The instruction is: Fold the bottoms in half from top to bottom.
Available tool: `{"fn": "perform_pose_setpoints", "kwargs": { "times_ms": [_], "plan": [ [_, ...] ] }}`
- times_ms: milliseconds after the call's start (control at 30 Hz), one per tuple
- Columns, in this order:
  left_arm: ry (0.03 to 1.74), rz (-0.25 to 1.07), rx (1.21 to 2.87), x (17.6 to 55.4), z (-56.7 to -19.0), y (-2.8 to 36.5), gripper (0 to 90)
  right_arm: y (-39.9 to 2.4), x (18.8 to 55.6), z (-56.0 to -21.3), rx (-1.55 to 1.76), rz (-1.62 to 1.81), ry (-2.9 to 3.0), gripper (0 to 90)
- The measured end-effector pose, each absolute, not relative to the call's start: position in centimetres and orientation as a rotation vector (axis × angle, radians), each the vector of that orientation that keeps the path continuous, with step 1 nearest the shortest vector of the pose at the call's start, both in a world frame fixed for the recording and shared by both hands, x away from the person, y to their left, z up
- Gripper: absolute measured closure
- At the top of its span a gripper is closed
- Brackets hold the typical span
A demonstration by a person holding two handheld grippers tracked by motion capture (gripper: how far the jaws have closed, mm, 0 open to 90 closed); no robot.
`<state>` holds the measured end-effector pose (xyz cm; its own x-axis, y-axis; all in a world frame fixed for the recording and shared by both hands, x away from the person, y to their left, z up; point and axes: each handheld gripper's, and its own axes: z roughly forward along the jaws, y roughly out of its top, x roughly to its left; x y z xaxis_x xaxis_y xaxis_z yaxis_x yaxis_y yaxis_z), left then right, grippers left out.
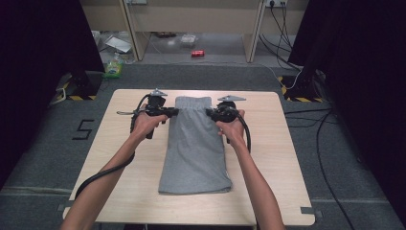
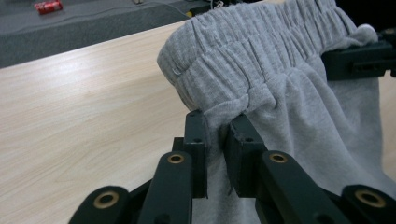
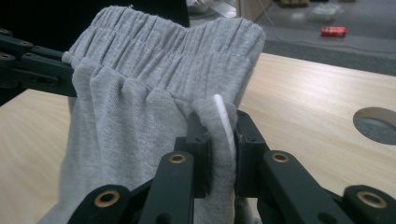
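Grey folded sweatpants (image 1: 195, 148) lie lengthwise down the middle of the wooden table (image 1: 282, 158). Their elastic waistband (image 2: 261, 46) at the far end is raised off the wood. My left gripper (image 1: 174, 111) is shut on the waistband's left corner, and in the left gripper view the fabric is pinched between its black jaws (image 2: 218, 125). My right gripper (image 1: 211, 113) is shut on the right corner. In the right gripper view its jaws (image 3: 219, 127) squeeze grey cloth (image 3: 154, 74) together with a white drawstring (image 3: 223, 116). Each gripper view also shows the other gripper at the waistband's far corner.
A round hole (image 3: 376, 124) is cut in the tabletop near the right gripper. On the floor beyond the table lie a red can (image 1: 197, 53) and a green bottle (image 1: 114, 67). A wooden desk stands at the back, with cables on the right.
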<state>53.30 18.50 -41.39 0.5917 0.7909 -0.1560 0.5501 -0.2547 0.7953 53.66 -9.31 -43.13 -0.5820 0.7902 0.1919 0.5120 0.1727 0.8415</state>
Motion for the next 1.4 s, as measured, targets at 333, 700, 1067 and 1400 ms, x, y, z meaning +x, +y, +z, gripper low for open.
{"fn": "perform_pose_setpoints", "kwargs": {
  "times_ms": [333, 700, 1067, 1400],
  "plan": [
    [0.907, 0.35, 1.935, 47.9, -41.1, 19.1, 79.1, -10.3, 48.5, -42.6, 1.095, 1.435, 2.184, 80.0],
    [0.79, 0.309, 1.965, 40.3, -44.4, 20.0, 78.8, -11.1, 40.7, -44.4, 1.016, 1.469, 2.239, 80.0],
    [0.75, 0.269, 2.049, 37.1, -48.7, 19.6, 72.8, -11.5, 37.2, -47.8, 1.011, 1.399, 2.33, 75.5],
    [0.728, 0.187, 1.976, 35.4, -48.3, 19.9, 49.3, -11.6, 34.9, -47.4, 0.958, 1.35, 2.375, 57.5]
  ]
}}
